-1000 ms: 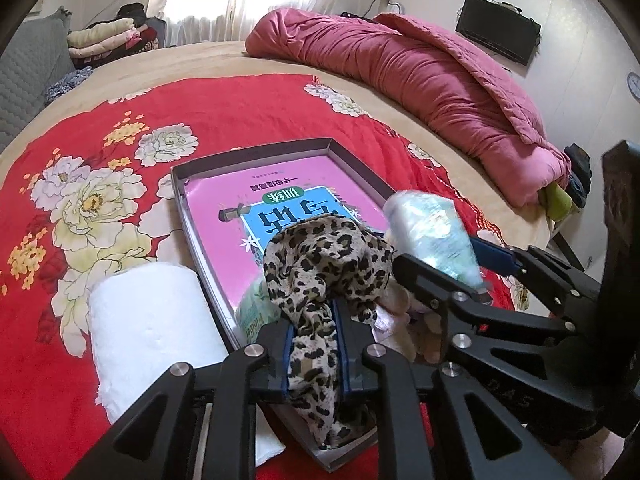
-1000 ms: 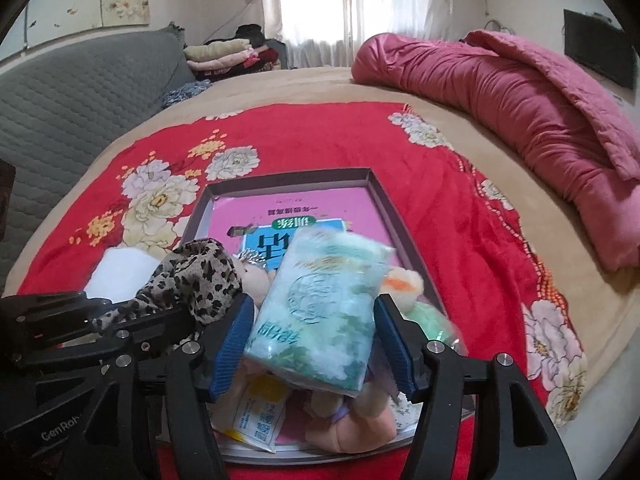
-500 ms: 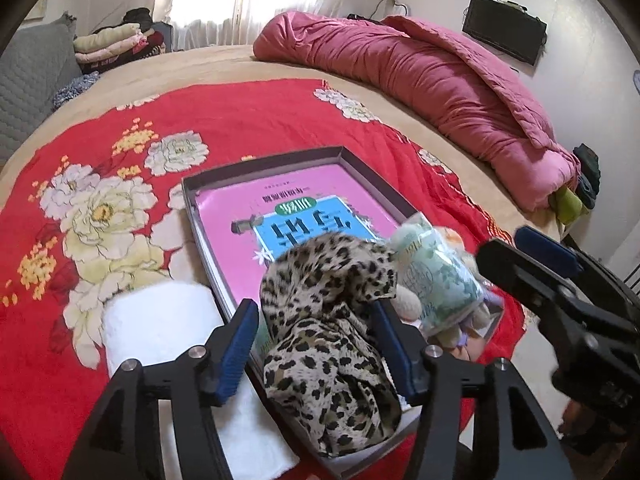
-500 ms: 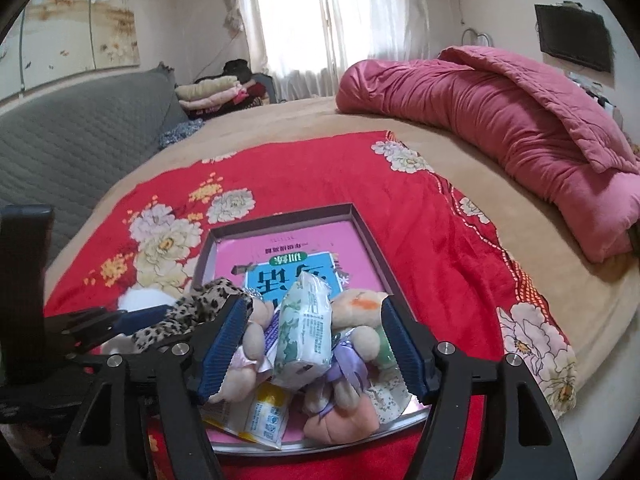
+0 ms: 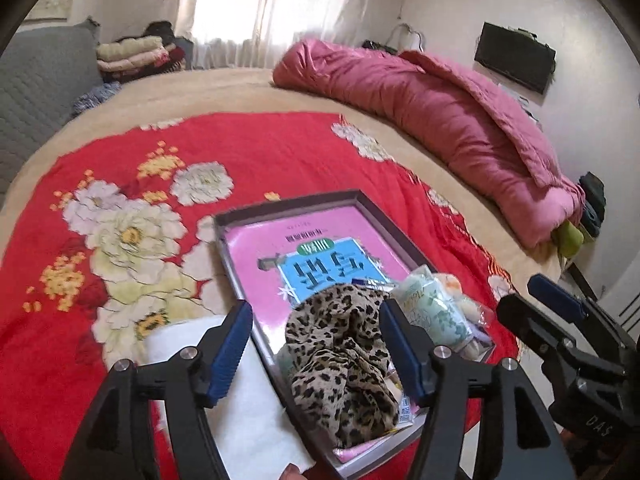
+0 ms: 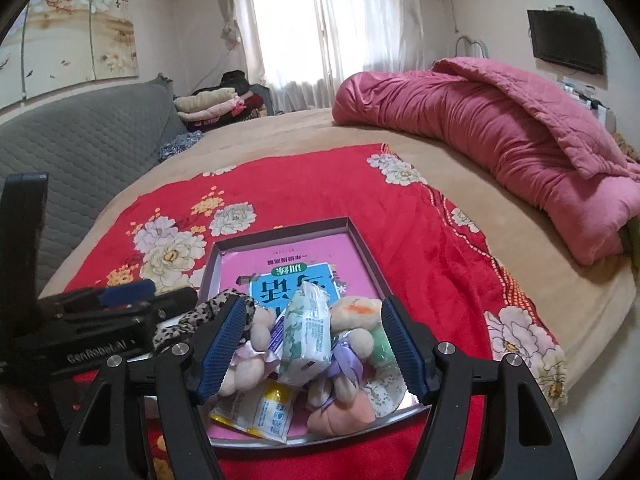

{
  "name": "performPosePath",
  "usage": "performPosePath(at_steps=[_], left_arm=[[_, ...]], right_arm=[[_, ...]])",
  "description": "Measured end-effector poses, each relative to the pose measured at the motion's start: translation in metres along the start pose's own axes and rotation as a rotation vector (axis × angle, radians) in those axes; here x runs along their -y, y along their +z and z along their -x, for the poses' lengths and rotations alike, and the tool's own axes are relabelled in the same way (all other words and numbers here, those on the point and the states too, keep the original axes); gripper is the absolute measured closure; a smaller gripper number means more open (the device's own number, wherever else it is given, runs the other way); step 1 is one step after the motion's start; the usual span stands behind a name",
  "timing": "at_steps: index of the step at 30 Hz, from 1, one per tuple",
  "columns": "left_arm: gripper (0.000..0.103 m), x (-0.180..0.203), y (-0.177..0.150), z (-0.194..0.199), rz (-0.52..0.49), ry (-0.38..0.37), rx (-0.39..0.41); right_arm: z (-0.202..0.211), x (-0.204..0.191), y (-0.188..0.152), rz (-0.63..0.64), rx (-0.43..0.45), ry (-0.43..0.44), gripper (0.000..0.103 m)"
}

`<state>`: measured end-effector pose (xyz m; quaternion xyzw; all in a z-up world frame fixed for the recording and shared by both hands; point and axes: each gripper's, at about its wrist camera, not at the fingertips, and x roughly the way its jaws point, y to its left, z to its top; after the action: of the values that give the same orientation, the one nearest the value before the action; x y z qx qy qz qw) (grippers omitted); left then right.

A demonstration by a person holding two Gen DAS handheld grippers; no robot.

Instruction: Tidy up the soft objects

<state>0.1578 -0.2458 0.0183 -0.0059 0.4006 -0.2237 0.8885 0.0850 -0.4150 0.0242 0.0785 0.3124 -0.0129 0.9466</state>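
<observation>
A grey tray (image 5: 224, 240) (image 6: 362, 248) with a pink book inside lies on the red floral blanket. A leopard-print cloth (image 5: 340, 356) (image 6: 188, 320) lies loose in its near end. A green-white tissue pack (image 6: 306, 328) (image 5: 430, 312) rests on plush toys (image 6: 344, 396) and a yellow sachet (image 6: 260, 408). My left gripper (image 5: 316, 352) is open above the cloth, touching nothing. My right gripper (image 6: 310, 346) is open around the pack without gripping it. A white towel (image 5: 240, 412) lies left of the tray.
A rolled pink quilt (image 5: 440, 120) (image 6: 500, 128) lies along the bed's far right. Folded clothes (image 6: 216, 104) are stacked by a grey quilted headboard (image 6: 80, 144). The bed edge (image 6: 600, 360) drops off at the right.
Both grippers opened and pulled back and up. The left let go of the leopard cloth and the right let go of the tissue pack; both now rest in the tray.
</observation>
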Motion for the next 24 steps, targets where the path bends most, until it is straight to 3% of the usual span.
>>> performPosePath(at_steps=[10, 19, 24], left_arm=[[0.036, 0.003, -0.025, 0.058, 0.003, 0.051, 0.028], [0.034, 0.005, -0.062, 0.099, -0.029, 0.102, 0.025], [0.034, -0.006, -0.080, 0.113, 0.021, 0.123, 0.018]], right_arm=[[0.043, -0.021, -0.022, -0.044, -0.001, 0.009, 0.029], [0.068, -0.054, -0.052, -0.026, -0.035, -0.056, 0.028], [0.079, -0.070, -0.067, -0.009, -0.046, -0.065, 0.028]])
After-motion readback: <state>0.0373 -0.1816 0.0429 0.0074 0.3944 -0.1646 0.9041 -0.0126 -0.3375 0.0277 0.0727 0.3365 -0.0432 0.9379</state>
